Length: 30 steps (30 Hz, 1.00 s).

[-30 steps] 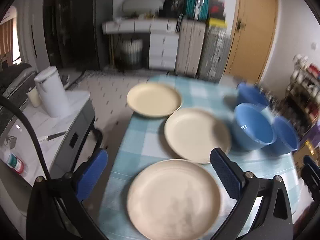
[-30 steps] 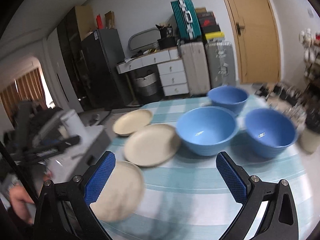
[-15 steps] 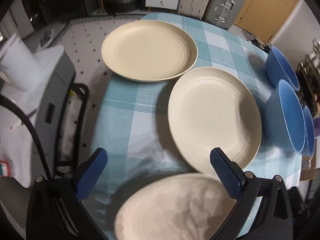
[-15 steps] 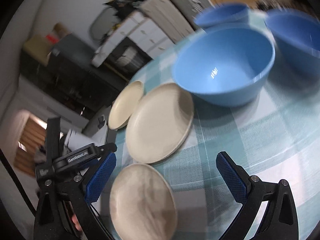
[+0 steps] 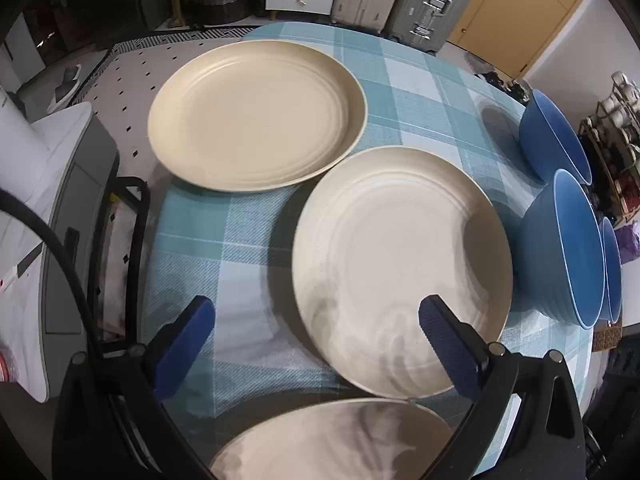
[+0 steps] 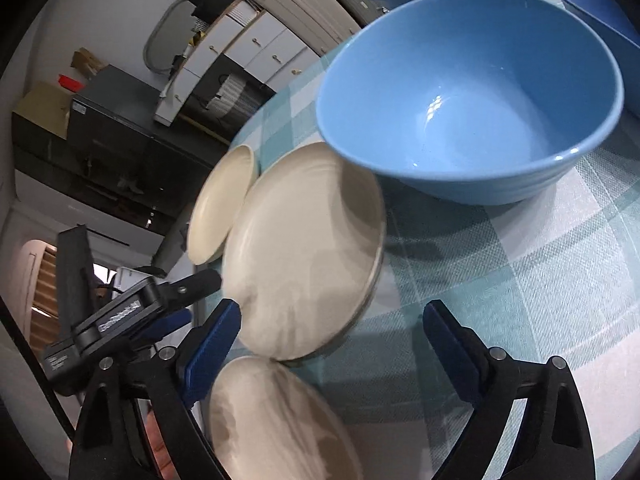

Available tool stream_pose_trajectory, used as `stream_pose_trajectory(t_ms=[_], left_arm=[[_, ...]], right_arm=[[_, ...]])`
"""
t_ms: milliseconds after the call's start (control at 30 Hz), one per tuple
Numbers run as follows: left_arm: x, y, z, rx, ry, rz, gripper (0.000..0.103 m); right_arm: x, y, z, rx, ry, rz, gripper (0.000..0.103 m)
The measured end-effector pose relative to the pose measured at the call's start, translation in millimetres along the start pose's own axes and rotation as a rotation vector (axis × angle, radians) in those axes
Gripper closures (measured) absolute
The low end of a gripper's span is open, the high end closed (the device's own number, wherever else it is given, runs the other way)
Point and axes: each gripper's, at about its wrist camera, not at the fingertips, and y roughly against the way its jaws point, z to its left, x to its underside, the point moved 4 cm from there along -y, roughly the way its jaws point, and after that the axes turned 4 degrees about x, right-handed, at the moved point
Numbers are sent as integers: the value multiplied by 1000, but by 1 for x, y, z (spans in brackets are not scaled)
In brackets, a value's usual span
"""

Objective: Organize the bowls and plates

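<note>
My left gripper [image 5: 316,344] hangs with jaws wide and empty over the middle plate [image 5: 400,264] on the tabletop [image 5: 224,236]; my right gripper [image 6: 332,336], its jaws just closing slightly around nothing, faces the nearest bowl [image 6: 472,104] ahead.

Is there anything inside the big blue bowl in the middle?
No, the big blue bowl is empty: only its shiny blue inside shows. It sits on the checked tablecloth. Whatever is right under the bowl is hidden by it.
</note>
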Motion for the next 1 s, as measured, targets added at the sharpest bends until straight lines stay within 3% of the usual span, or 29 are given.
stream_pose_trajectory(t_ms=[167,467,600,767,833,1000], left_arm=[[-3,-1,-1,6,-33,-35,1],[-7,-12,4,91,1,-26,2],[-7,-17,6,113,12,-16,3],[-8,-21,12,116,58,-21,3],[-7,-23,12,95,50,-20,13],[-5,-30,11,85,40,0,19]], right_arm=[[2,-14,-5,29,-1,15,20],[-5,-25,1,47,45,5,21],[-8,-26,1,76,54,-28,31],[-10,-32,6,87,88,-33,33],[-11,-33,4,85,79,-41,40],[-14,-33,2,118,82,-46,53]])
